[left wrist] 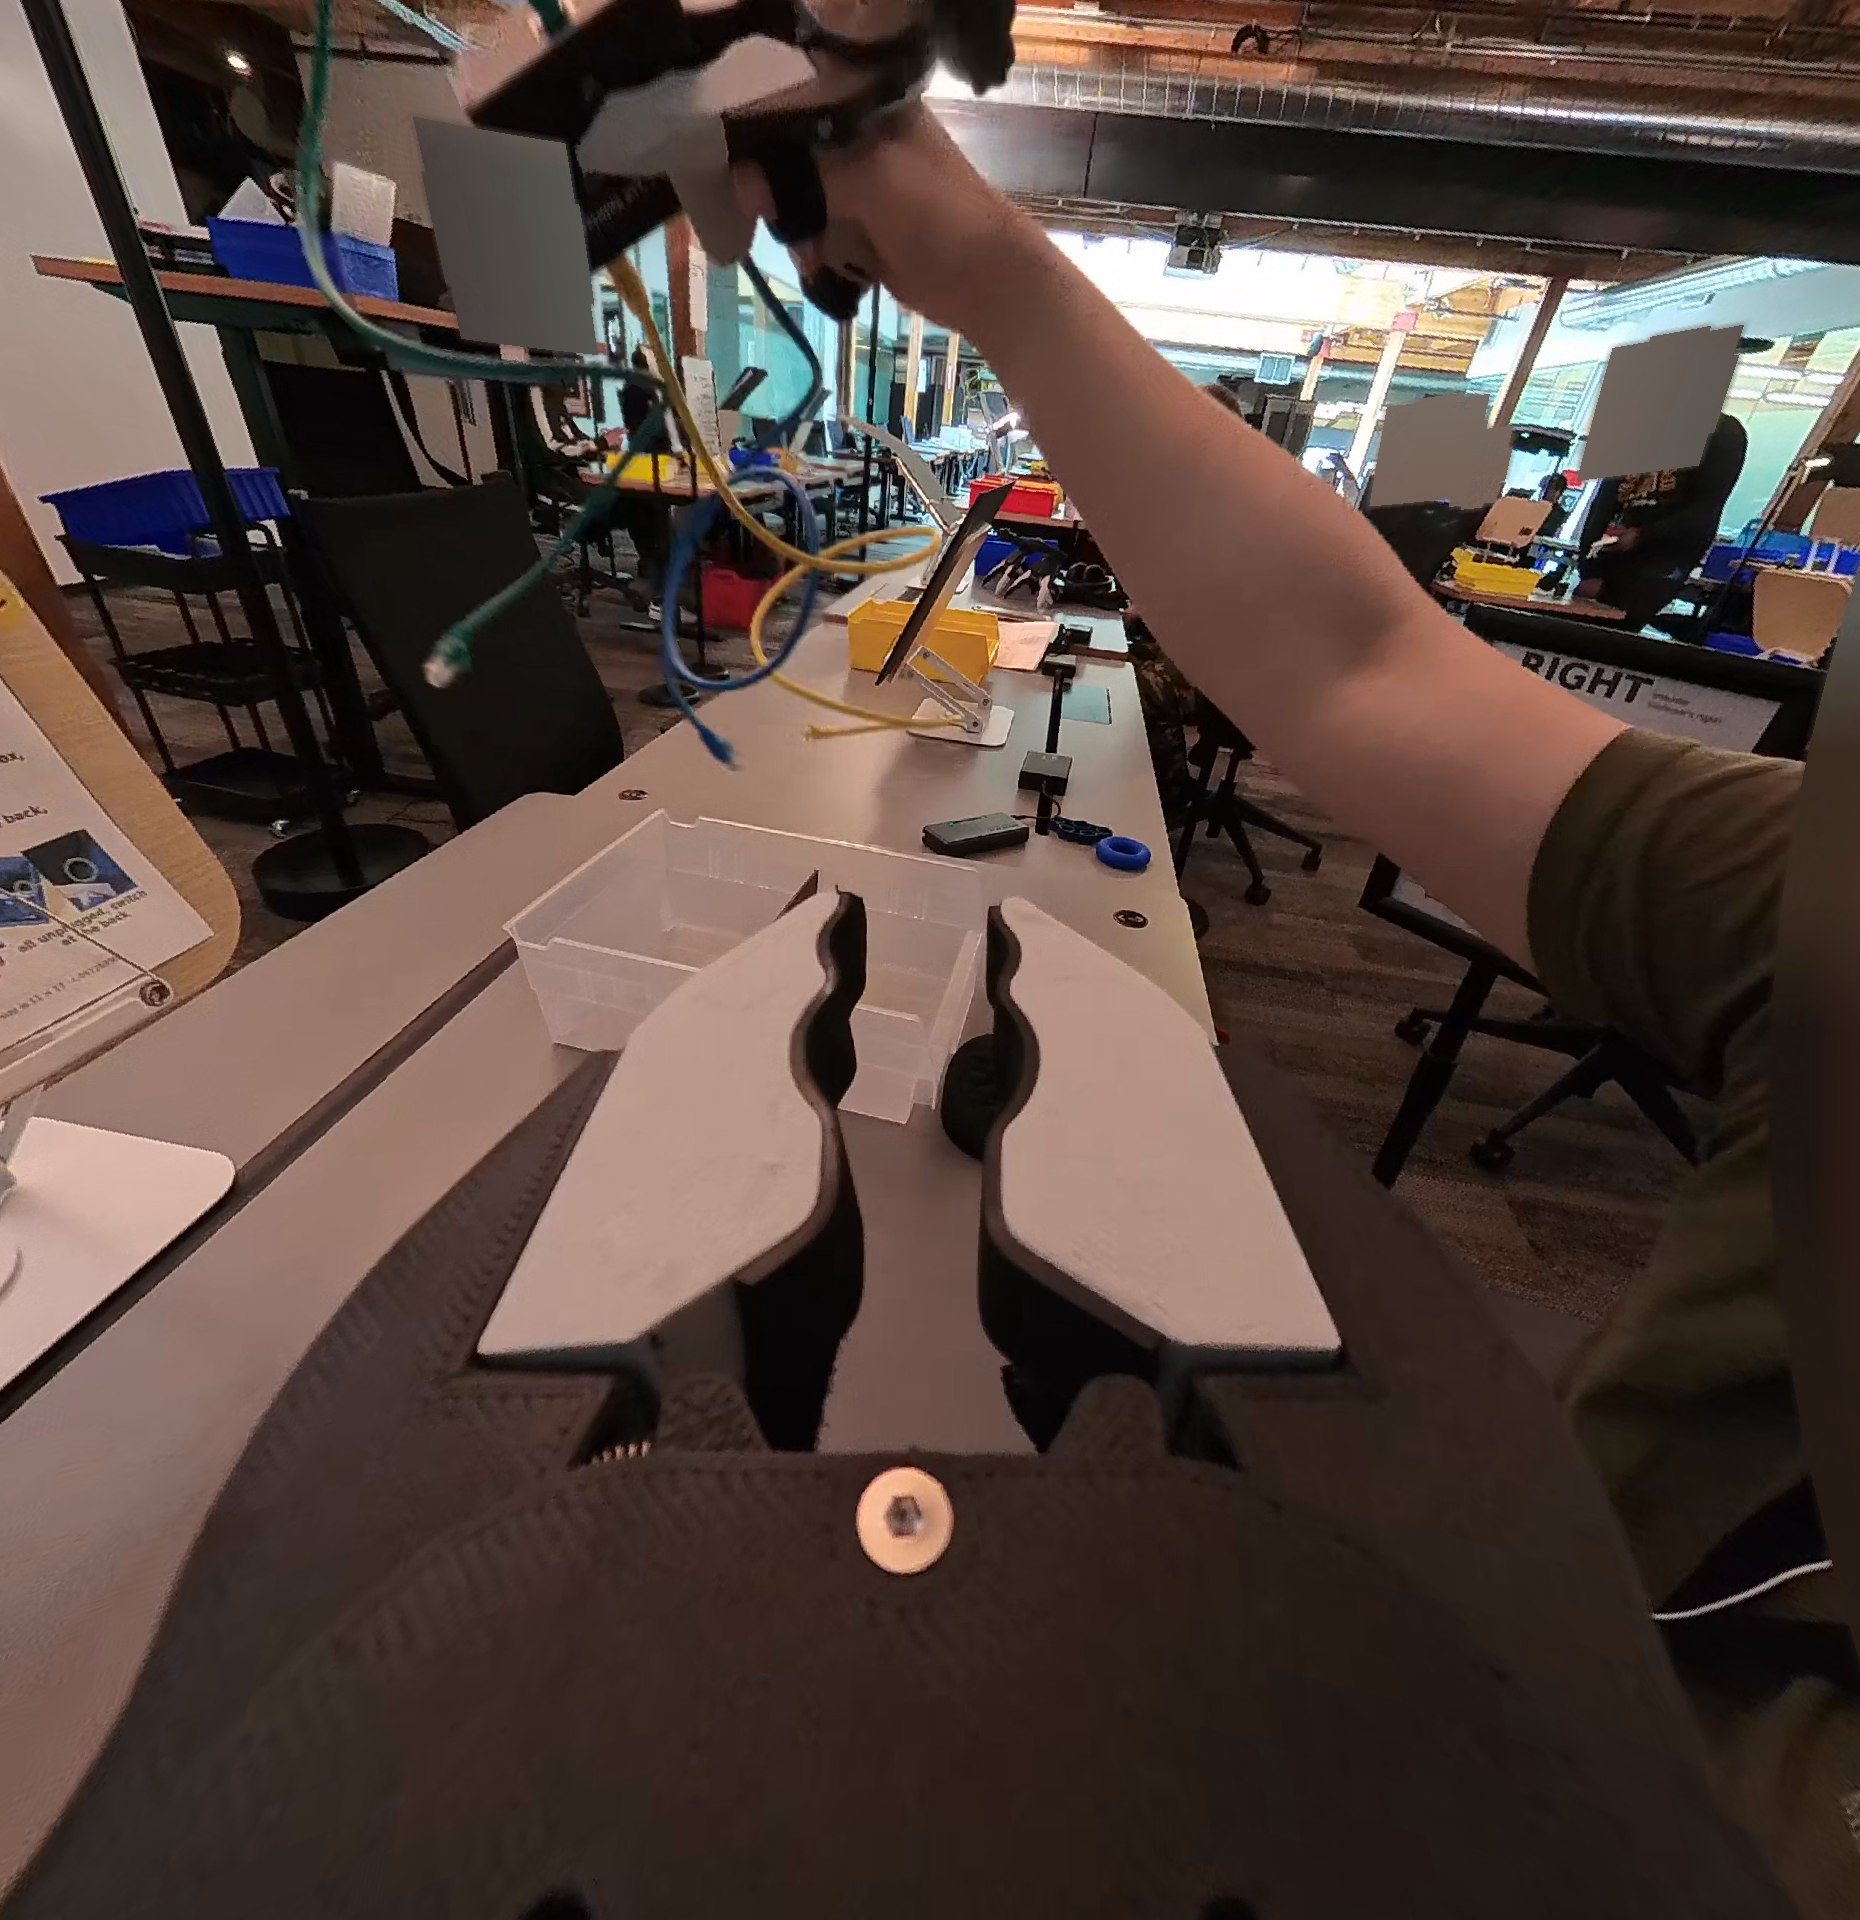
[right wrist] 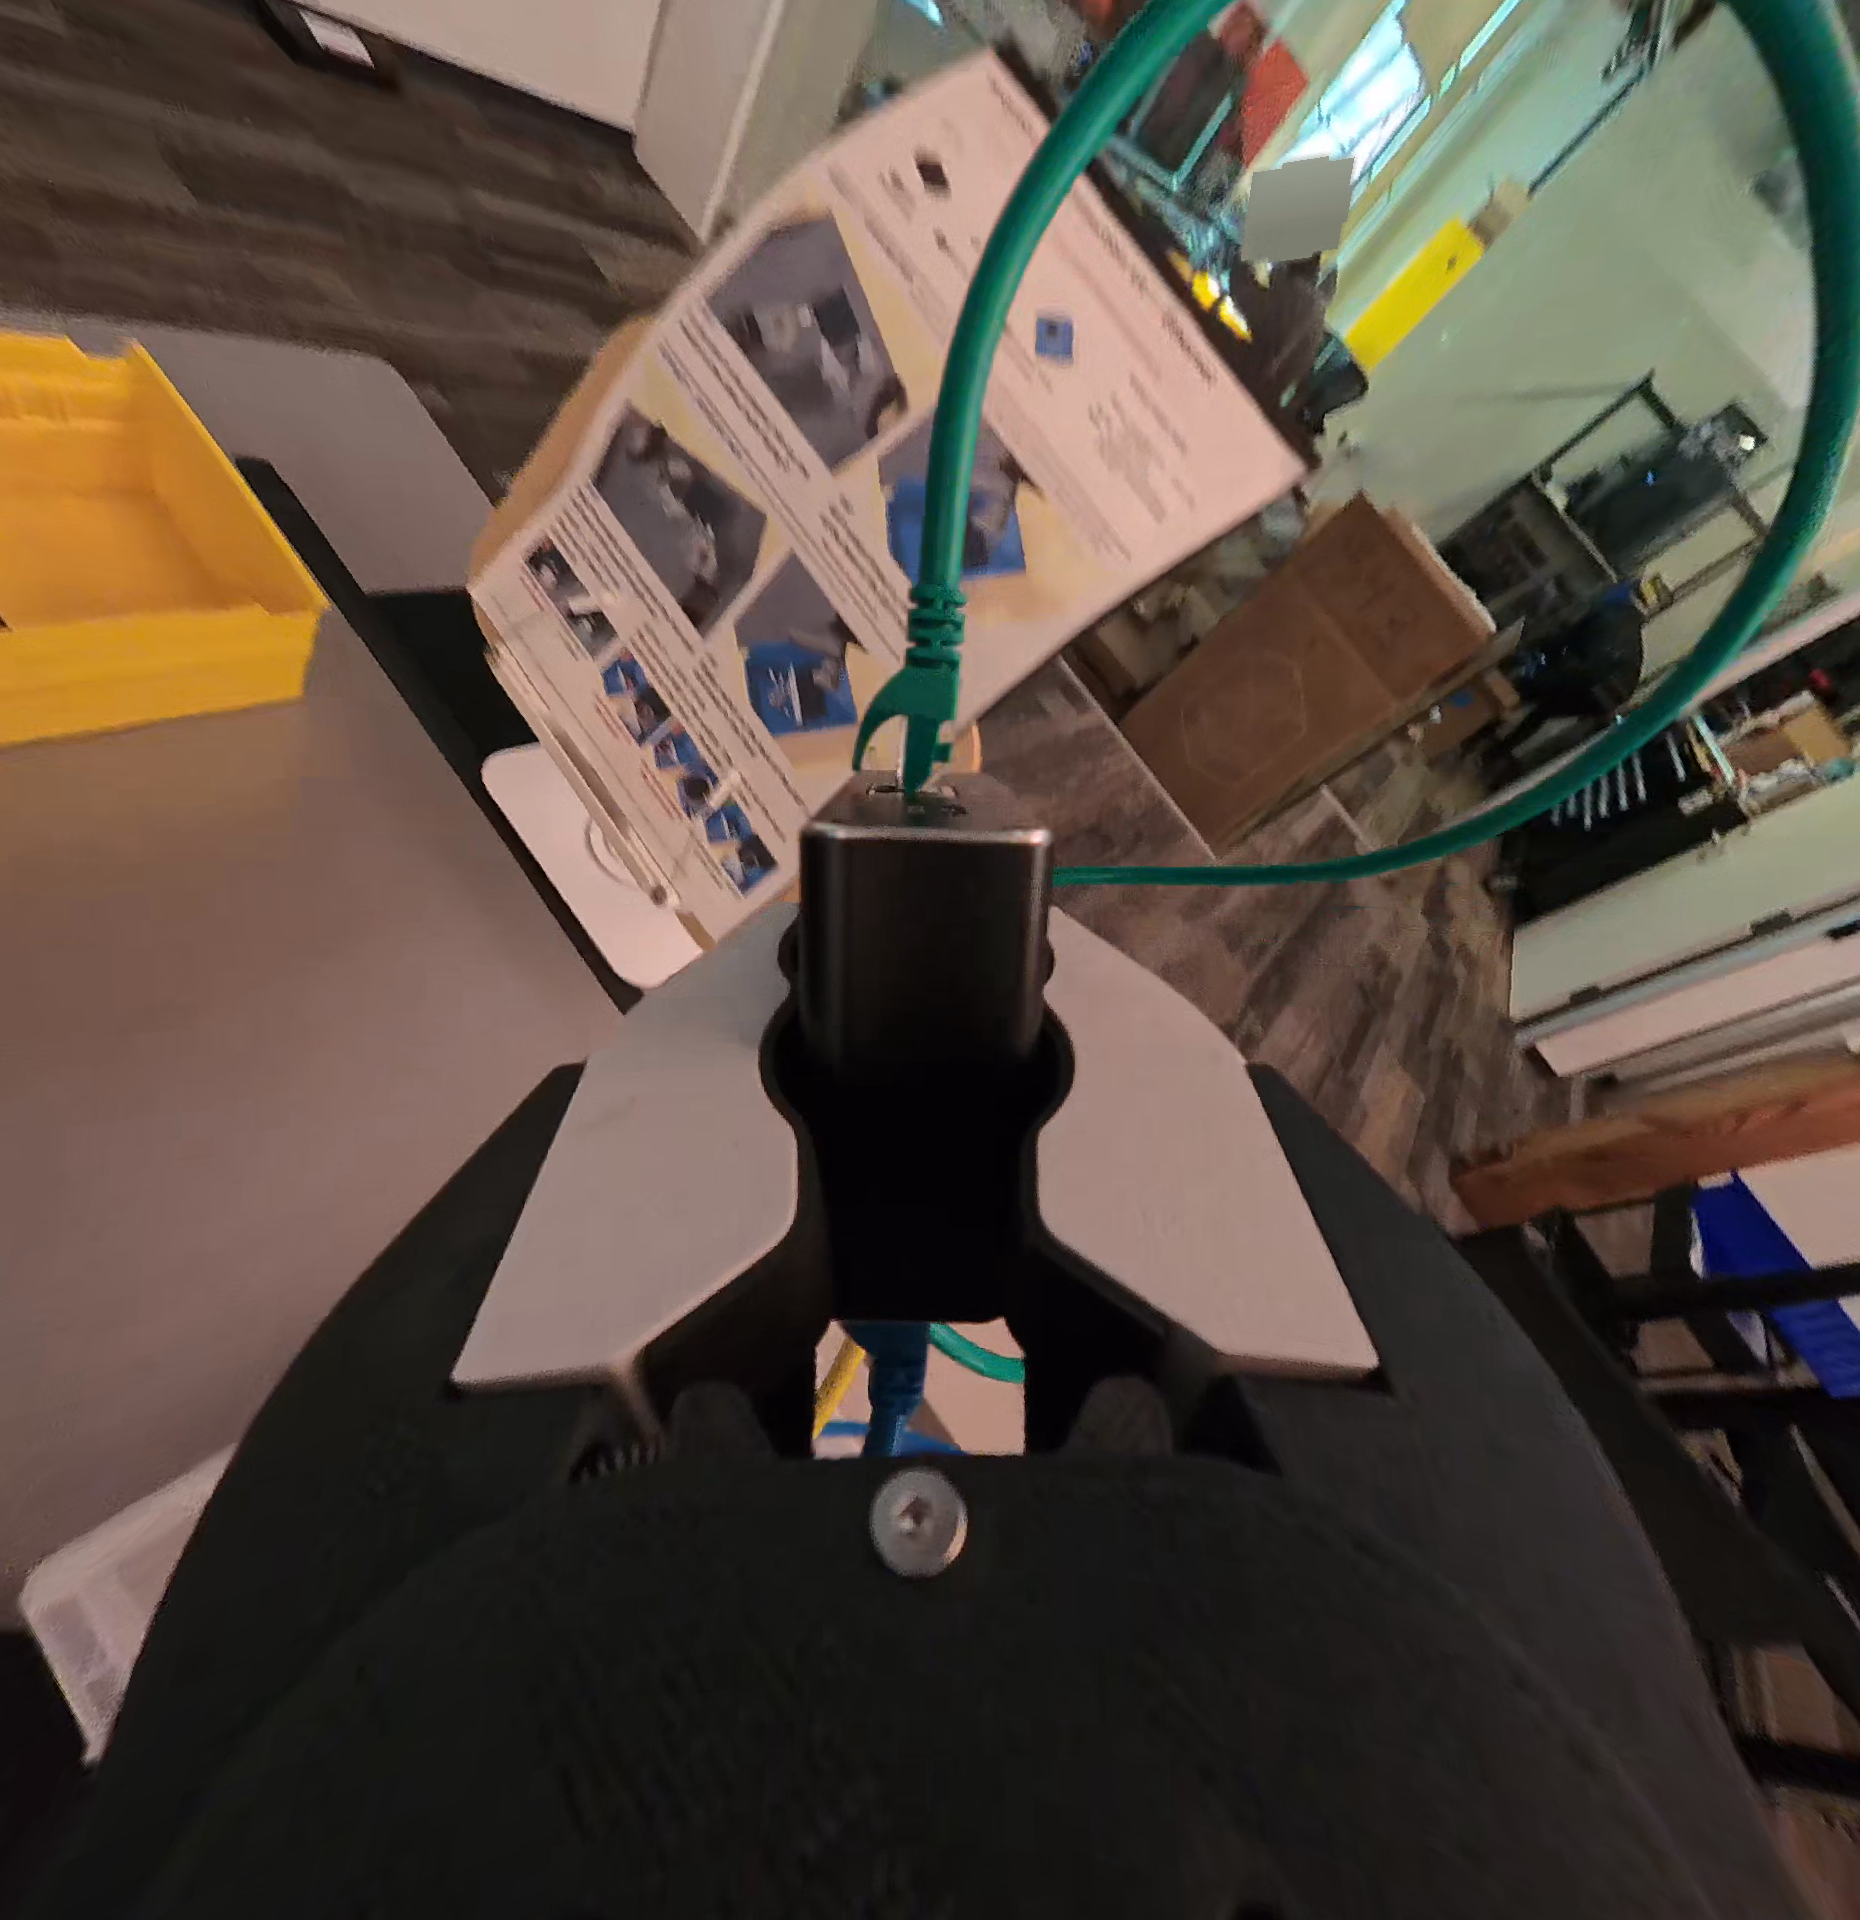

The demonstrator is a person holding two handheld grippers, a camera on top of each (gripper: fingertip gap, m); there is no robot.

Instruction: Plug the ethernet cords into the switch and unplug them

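1. Right wrist view: the right gripper [right wrist: 921,997] has its jaws clamped on the switch [right wrist: 921,935], a small dark box pinched on both sides and standing up between the fingers.
2. A green cord [right wrist: 1009,312] is plugged into the switch's top face, its plug [right wrist: 931,675] seated there, and it arcs up and away in a wide loop to the right.
3. Beneath the switch, ends of a blue cord [right wrist: 895,1382], a yellow one [right wrist: 838,1382] and more green show through the gap between the fingers.
4. Left wrist view: the left gripper [left wrist: 921,925] sits low over the grey table [left wrist: 334,1039], jaws a little apart, nothing between them.
5. Just ahead of its fingertips sits a clear bin [left wrist: 635,914], partly hidden by the fingers.
6. Up high, the right gripper [left wrist: 697,135] is raised well above the table on a bare forearm [left wrist: 1165,499], switch [left wrist: 552,73] in its grip.
7. From it dangle the cords: green cord [left wrist: 386,332] with a loose plug hanging at left, blue cord [left wrist: 677,592] looping in the middle, yellow cord [left wrist: 801,561] trailing down toward the table.
8. An instruction sheet on a stand [left wrist: 43,831] stands at the left of the table.
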